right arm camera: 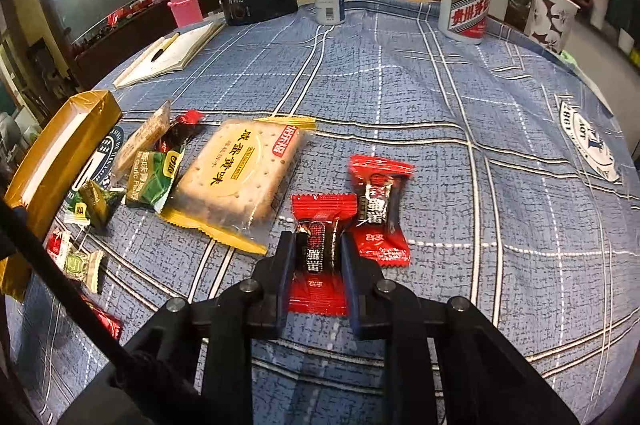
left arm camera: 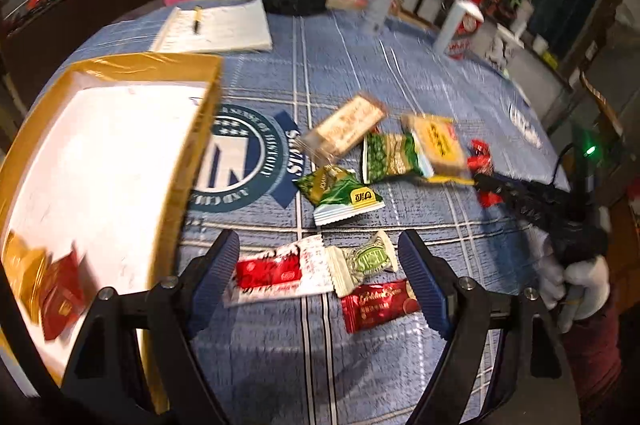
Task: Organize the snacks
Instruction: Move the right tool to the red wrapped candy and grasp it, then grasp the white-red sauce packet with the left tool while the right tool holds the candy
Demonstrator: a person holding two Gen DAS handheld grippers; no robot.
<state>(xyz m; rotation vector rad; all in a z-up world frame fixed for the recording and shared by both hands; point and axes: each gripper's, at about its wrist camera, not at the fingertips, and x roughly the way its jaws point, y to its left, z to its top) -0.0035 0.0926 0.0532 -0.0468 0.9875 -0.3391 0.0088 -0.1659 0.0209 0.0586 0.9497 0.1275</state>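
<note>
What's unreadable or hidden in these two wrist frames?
- Left wrist view: motion blur smears the cracker pack label; the gold box is cut off at the left edge.
- Left wrist view: the right tongs' tips are too dark to read.
- Right wrist view: the tongs hide the red candy's sides.

The left gripper (left arm camera: 318, 275) hovers jaws wide over a red-white wrapper (left arm camera: 276, 275) — gold box (left arm camera: 192, 153) just beside.
</note>
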